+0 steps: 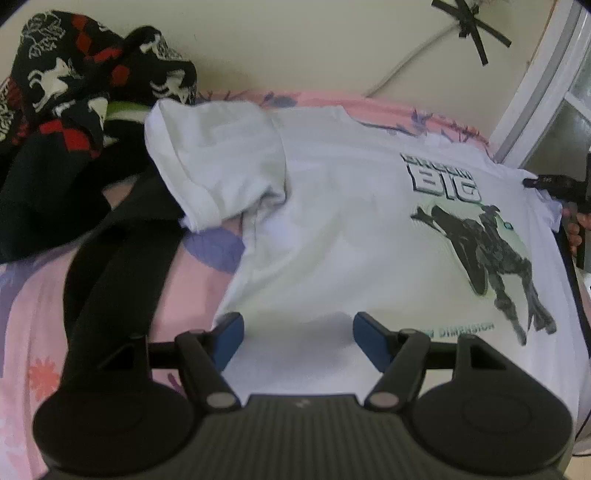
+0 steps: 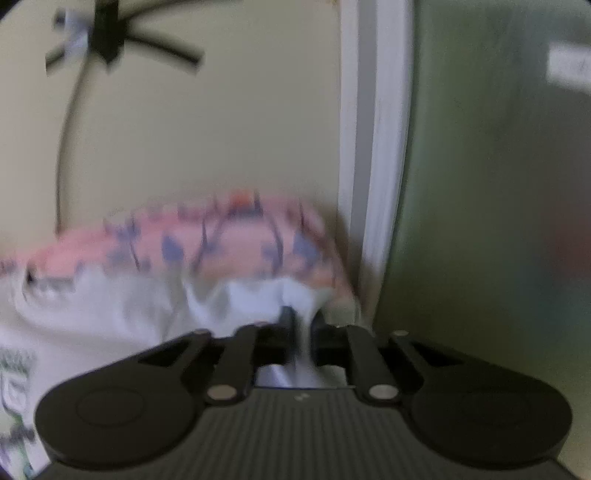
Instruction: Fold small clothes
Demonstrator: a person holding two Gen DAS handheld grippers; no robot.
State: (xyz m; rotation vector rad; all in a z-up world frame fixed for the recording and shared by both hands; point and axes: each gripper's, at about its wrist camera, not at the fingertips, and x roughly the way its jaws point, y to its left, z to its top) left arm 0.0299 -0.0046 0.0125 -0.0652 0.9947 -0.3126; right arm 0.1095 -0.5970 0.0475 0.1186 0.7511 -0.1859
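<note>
A white T-shirt (image 1: 332, 221) with a dark figure print and "BIG" lettering lies spread flat on a pink floral bed sheet (image 1: 192, 288). One sleeve (image 1: 214, 158) is folded over onto the shirt's body. My left gripper (image 1: 298, 332) is open just above the shirt's near edge, blue pads apart and nothing between them. At the shirt's far right edge, my right gripper (image 1: 532, 182) meets the cloth, with a hand behind it. In the blurred right wrist view, my right gripper (image 2: 303, 321) is shut on a bunched fold of the white T-shirt (image 2: 110, 314).
A heap of black, red and white patterned clothes (image 1: 74, 74) sits at the back left, with a black garment (image 1: 110, 258) trailing toward me beside the shirt. A cream wall with a taped cable (image 1: 469, 26) lies beyond the bed. A white window frame (image 1: 535, 92) stands at the right.
</note>
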